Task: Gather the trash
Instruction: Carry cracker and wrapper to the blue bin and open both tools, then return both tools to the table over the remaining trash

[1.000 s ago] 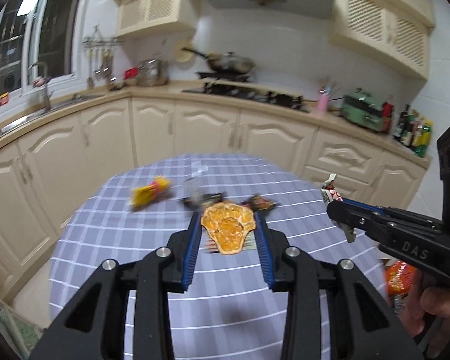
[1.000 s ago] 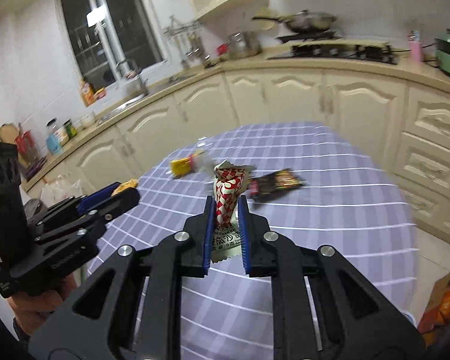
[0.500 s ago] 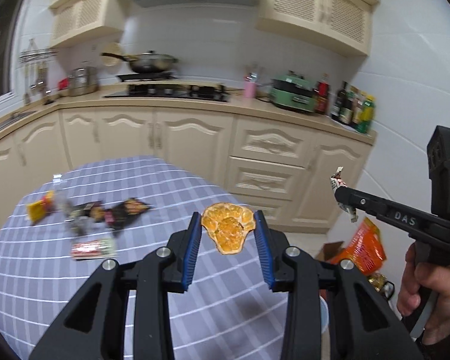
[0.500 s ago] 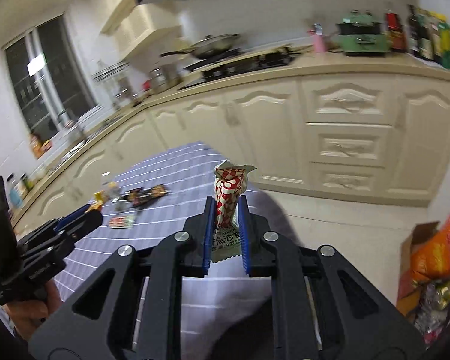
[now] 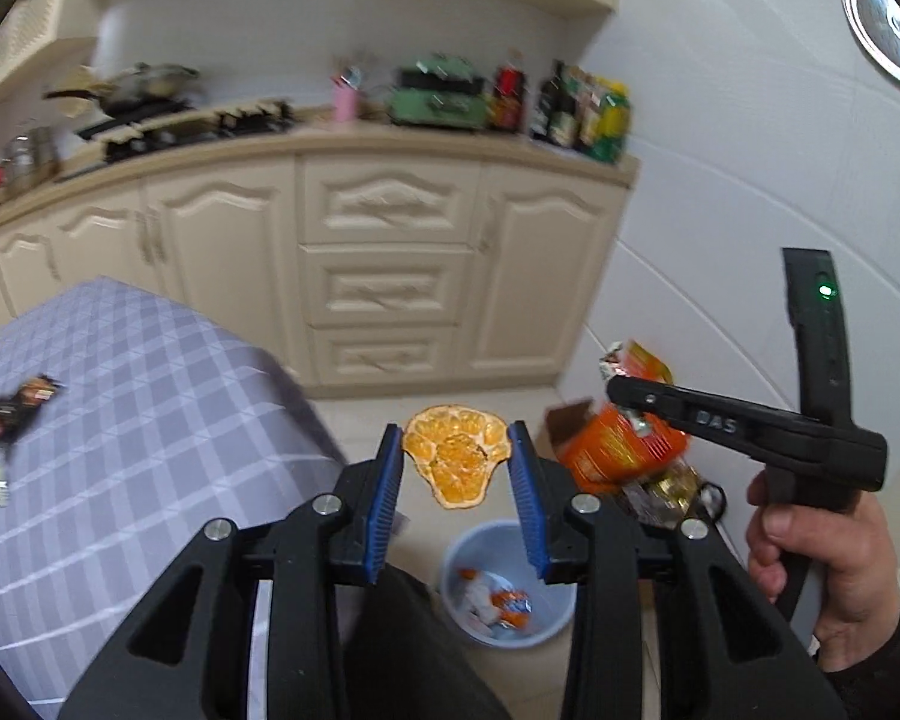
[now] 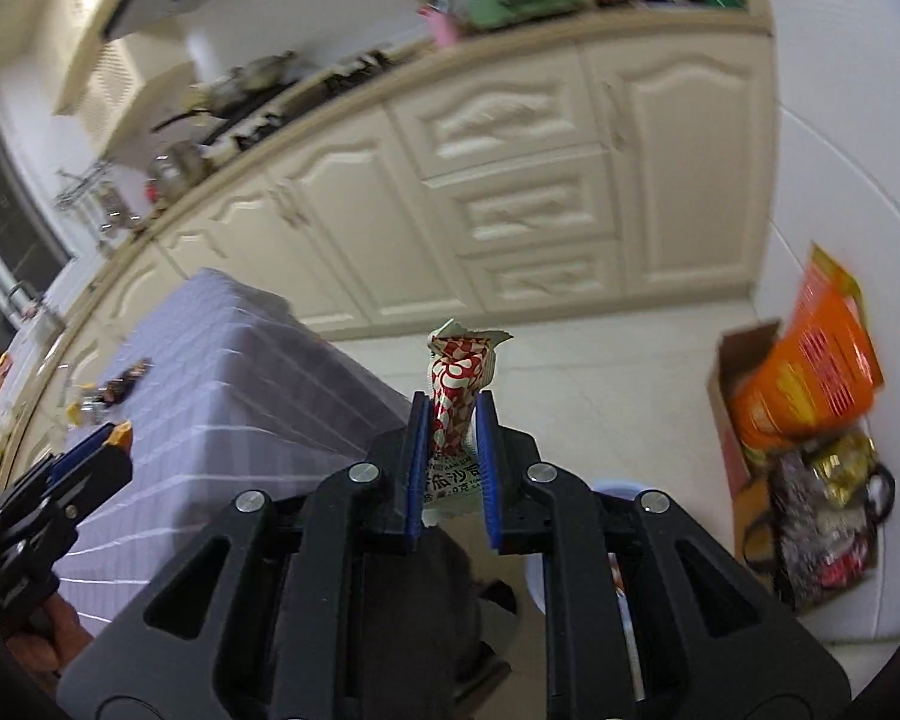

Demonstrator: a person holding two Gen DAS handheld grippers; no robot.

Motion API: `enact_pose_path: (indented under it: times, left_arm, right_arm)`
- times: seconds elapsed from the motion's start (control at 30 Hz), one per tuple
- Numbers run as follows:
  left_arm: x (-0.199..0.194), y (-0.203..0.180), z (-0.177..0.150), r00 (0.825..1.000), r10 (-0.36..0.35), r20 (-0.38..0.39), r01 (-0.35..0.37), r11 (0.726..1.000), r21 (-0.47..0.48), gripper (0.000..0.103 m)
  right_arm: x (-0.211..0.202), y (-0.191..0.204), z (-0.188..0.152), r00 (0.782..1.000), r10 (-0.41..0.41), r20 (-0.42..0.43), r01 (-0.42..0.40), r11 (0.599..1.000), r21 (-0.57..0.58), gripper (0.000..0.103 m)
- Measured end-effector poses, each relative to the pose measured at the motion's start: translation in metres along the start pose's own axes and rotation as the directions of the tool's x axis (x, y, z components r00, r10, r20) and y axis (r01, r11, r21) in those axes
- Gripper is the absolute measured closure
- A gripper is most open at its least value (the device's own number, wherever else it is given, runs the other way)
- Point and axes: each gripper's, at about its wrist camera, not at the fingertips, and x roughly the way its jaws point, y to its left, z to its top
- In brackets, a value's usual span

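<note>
Left hand-held gripper point(image 5: 455, 468) pinches an orange peel point(image 5: 455, 455); right hand-held gripper point(image 6: 453, 450) clamps a red-white wrapper point(image 6: 459, 384). Released early, either could miss the blue plastic bin point(image 5: 450, 558) below.

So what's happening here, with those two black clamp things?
A person is clearing trash off a table. The left gripper grips a dried orange slice, the right gripper a red-and-white wrapper. Both are out past the checked tablecloth, above a blue bin on the floor that already holds some litter. More wrappers remain on the table.
</note>
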Motion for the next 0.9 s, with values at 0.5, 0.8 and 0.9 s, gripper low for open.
enact_pose_path:
  times: [0.5, 0.8, 0.9]
  left_arm:
    - [0.168, -0.060, -0.061, 0.921, -0.145, -0.362, 0.170, 0.985, 0.037, 0.067]
    - [0.190, -0.053, -0.071, 0.916, -0.083, -0.393, 0.116, 0.991, 0.061, 0.013]
    - [0.179, -0.046, -0.063, 0.931, -0.053, -0.361, 0.082, 0.995, 0.064, 0.012]
  right_arm:
    - [0.069, -0.098, -0.039, 0.980, -0.054, -0.190, 0.089, 0.979, 0.182, 0.084]
    - [0.080, -0.123, -0.056, 0.971, -0.081, -0.226, 0.141, 0.954, 0.265, 0.028]
    - [0.075, -0.123, -0.056, 0.973, -0.106, -0.206, 0.163, 0.946, 0.279, 0.009]
